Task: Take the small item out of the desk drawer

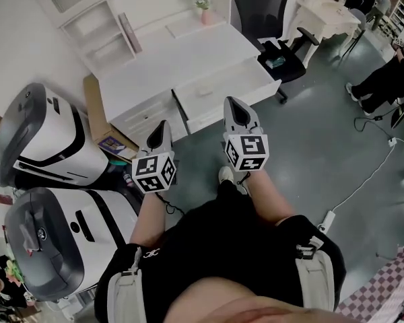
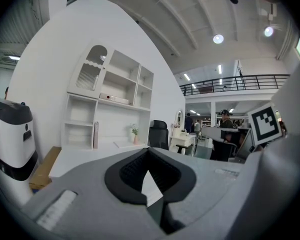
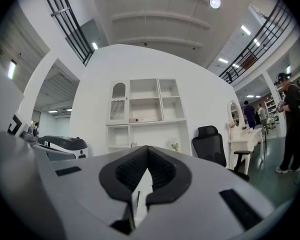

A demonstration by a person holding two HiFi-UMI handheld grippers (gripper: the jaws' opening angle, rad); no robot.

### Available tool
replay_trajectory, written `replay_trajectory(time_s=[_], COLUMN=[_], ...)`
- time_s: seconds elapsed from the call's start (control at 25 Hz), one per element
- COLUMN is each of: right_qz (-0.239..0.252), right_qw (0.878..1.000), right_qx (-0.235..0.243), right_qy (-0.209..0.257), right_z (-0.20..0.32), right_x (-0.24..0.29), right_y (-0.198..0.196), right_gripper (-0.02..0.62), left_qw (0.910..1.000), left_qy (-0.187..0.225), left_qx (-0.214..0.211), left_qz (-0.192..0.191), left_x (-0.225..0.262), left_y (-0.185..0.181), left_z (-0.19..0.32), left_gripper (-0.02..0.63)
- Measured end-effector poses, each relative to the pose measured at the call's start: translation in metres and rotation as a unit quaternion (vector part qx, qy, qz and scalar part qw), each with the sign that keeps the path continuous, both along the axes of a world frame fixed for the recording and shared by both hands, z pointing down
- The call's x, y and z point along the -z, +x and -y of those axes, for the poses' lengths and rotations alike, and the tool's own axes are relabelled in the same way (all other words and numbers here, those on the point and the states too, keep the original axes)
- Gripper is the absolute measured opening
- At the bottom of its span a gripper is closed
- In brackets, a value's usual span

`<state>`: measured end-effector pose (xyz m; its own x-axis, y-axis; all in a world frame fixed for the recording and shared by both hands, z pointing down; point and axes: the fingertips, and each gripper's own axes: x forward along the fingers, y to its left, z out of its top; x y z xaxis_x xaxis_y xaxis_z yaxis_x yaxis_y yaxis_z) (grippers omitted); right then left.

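A white desk (image 1: pixel 182 56) with a shelf unit stands ahead of me; its drawer fronts (image 1: pixel 219 93) face me. I see no small item in any view. My left gripper (image 1: pixel 163 126) hangs in the air before the left drawers, shut and empty. My right gripper (image 1: pixel 233 103) is level with the wide right drawer, also shut with nothing in it. In the left gripper view the left gripper (image 2: pixel 149 156) points at the desk (image 2: pixel 85 156) from a distance. In the right gripper view the right gripper (image 3: pixel 147 154) points toward the shelf unit (image 3: pixel 145 114).
A black office chair (image 1: pixel 269 19) stands at the desk's right end. Two white machines (image 1: pixel 47 136) (image 1: pixel 54 241) and a cardboard box (image 1: pixel 94 103) crowd the left. A cable with a power strip (image 1: pixel 326 219) lies on the floor to the right. A person (image 1: pixel 384 79) sits at far right.
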<state>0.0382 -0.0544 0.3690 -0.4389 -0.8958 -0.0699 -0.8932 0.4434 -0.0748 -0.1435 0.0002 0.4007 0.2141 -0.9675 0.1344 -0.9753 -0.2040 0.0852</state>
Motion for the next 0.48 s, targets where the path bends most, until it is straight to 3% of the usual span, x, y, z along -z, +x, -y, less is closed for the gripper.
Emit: replay_trajectory(time_s=[0.48], right_qz=[0.009], right_qw=[0.999], right_qx=[0.028], right_qy=[-0.019], right_z=[0.156], right_x=[0.002], right_y=[0.020], right_gripper=[-0.003], left_qw=[0.9996], left_qy=[-0.018], left_qx=[0.003], left_qz=[0.019], left_x=[0.008], left_y=[0.035], left_z=[0.160], left_gripper=[0.014])
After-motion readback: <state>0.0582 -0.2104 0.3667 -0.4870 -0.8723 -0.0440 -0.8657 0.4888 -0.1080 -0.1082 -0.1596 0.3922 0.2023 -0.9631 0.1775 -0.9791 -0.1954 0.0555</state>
